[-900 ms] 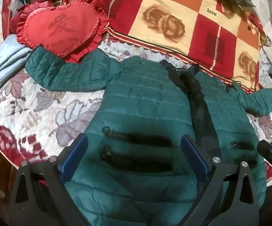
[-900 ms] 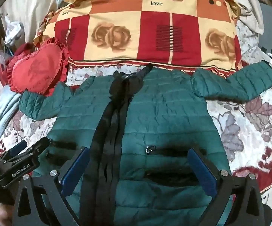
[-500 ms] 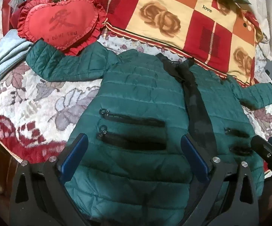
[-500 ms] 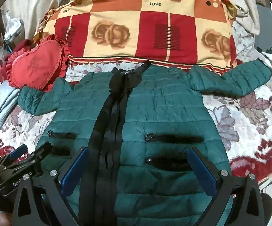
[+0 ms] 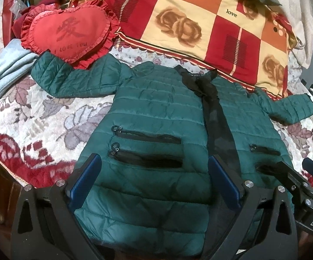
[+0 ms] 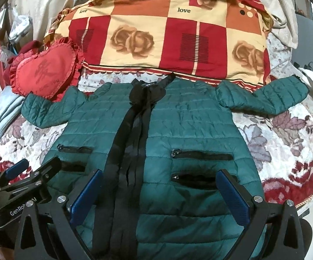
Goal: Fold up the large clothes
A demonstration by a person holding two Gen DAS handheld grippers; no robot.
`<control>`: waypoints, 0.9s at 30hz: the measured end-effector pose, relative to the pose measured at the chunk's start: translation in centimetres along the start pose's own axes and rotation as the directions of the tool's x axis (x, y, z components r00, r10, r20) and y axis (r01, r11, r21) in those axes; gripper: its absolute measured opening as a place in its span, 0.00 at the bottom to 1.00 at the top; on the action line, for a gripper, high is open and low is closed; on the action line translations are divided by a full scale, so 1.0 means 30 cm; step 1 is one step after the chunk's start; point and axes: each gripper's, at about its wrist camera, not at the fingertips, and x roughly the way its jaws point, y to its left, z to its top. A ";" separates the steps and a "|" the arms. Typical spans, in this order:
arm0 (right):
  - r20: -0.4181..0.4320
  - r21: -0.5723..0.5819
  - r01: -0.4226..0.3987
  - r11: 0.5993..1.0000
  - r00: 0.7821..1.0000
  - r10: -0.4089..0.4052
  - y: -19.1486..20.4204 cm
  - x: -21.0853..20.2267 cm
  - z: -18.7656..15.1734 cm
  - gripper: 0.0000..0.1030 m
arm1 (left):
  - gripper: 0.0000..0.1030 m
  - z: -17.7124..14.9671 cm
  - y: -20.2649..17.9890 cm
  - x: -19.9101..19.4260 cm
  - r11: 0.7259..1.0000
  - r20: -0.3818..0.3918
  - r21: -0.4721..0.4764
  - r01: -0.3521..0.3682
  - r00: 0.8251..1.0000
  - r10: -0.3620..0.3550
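Note:
A dark green quilted jacket [image 5: 156,108] lies flat and face up on the bed, sleeves spread out to both sides, black zipper strip down the middle; it also shows in the right wrist view [image 6: 191,130]. My left gripper [image 5: 154,169] is open and empty, hovering above the jacket's left lower front near the two zip pockets. My right gripper [image 6: 158,184] is open and empty above the jacket's right lower front. Each gripper shows at the edge of the other's view.
A red heart-shaped cushion [image 5: 69,30] touches the left sleeve. A red and cream checked quilt [image 5: 199,21] lies behind the collar. A light blue garment [image 5: 2,69] lies at the far left. The floral bedspread [image 5: 37,117] ends at the near bed edge.
Both grippers have drawn back and risen from the jacket, so more of its hem and the bed edge shows. The jacket has not moved. Both stay open.

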 end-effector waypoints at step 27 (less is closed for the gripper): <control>-0.025 0.008 -0.008 1.000 1.000 0.009 0.008 0.018 0.004 1.00 | 0.96 -0.016 -0.007 0.019 1.000 -0.017 0.003 -0.001 1.000 0.001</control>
